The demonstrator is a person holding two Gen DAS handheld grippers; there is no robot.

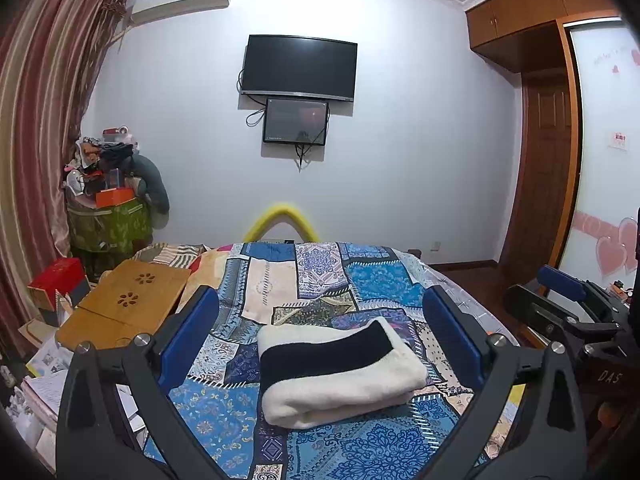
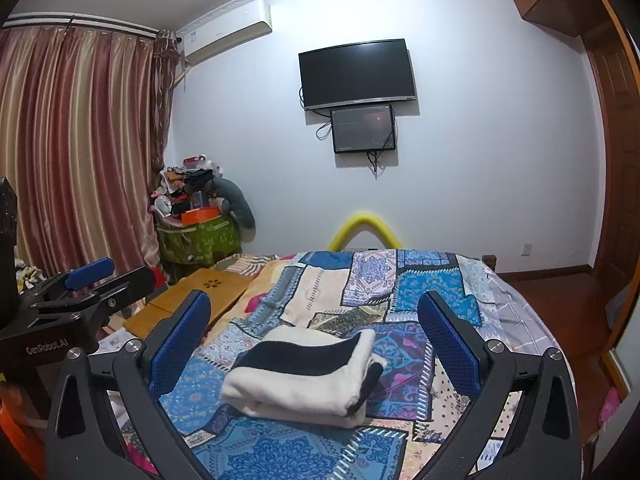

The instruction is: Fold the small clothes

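Note:
A folded white garment with a black stripe (image 1: 336, 376) lies on the blue patchwork bedspread (image 1: 312, 280). It also shows in the right wrist view (image 2: 304, 376). My left gripper (image 1: 320, 332) is open and empty, held above and in front of the garment with its blue pads wide apart. My right gripper (image 2: 316, 336) is open and empty too, held the same way to the right of the left one. The right gripper shows at the right edge of the left wrist view (image 1: 568, 300), and the left gripper at the left edge of the right wrist view (image 2: 88, 284).
A wooden lap table (image 1: 124, 304) lies on the bed's left side, with a red box (image 1: 56, 280) and papers (image 1: 44, 364) beside it. A cluttered green bin (image 1: 108, 224) stands in the corner by the curtains (image 1: 36, 120). A wardrobe (image 1: 560, 120) and wood floor (image 2: 560, 300) are on the right.

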